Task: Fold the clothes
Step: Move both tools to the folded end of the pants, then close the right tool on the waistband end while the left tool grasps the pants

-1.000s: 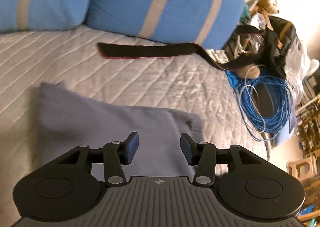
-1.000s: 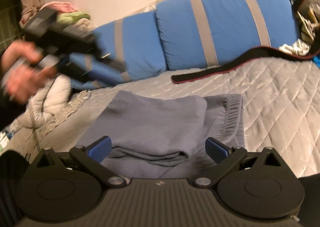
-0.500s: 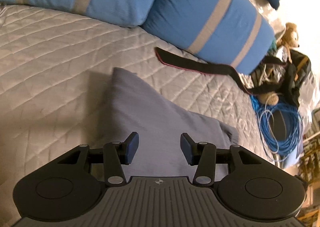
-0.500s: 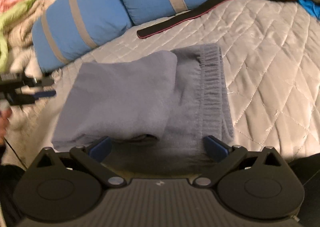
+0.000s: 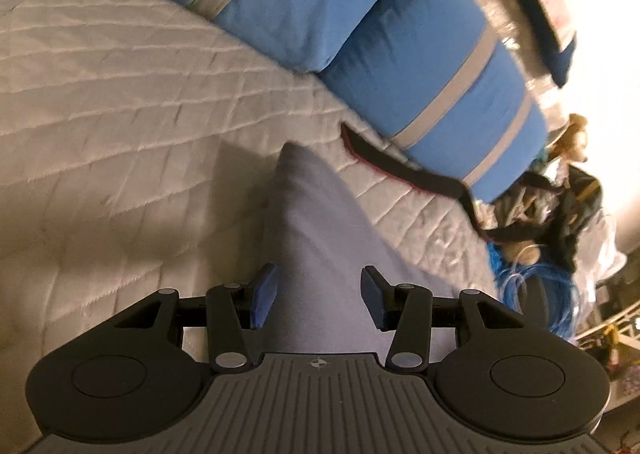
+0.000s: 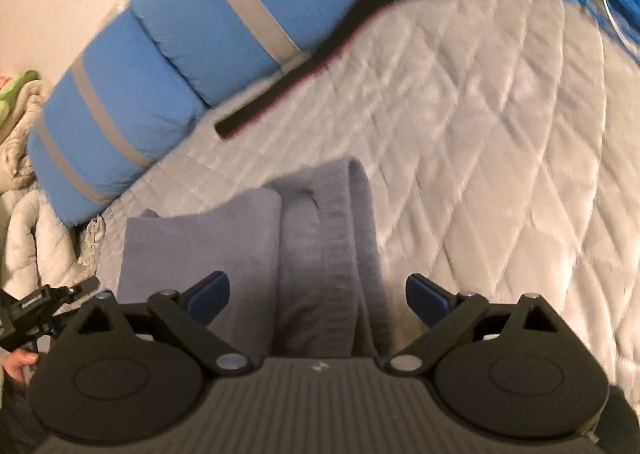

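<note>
Your left gripper [image 5: 318,296] has its jaws partly spread, nothing pinched. The grey garment [image 5: 320,238] shows between and beyond the blue pads [image 5: 262,296], but neither pad presses on it.

Your right gripper [image 6: 318,296] has jaws spread wide, also empty. Same garment [image 6: 256,250] sits under and ahead of it, pads clear of the cloth on both sides.

Garment lies folded on the quilted bedcover [image 5: 120,102], near the bed edge closest to you. In the right wrist view one folded layer overlaps the left part, and a ribbed band [image 6: 348,238] runs along its right side. In the left wrist view it tapers to a corner pointing toward the pillows.

Two blue pillows with grey stripes [image 5: 400,38] line the far edge of the bed. A black strap with red edging [image 5: 400,170] lies on the bedcover just in front of them, well apart from the garment, and trails off the far right corner.

Off that corner: coiled blue cable [image 5: 532,294] and a stuffed toy [image 5: 572,138]. The right wrist view is blurred; your left gripper's body [image 6: 36,306] shows at its lower left edge, beside the garment, with your fingers [image 6: 18,362] below it.
</note>
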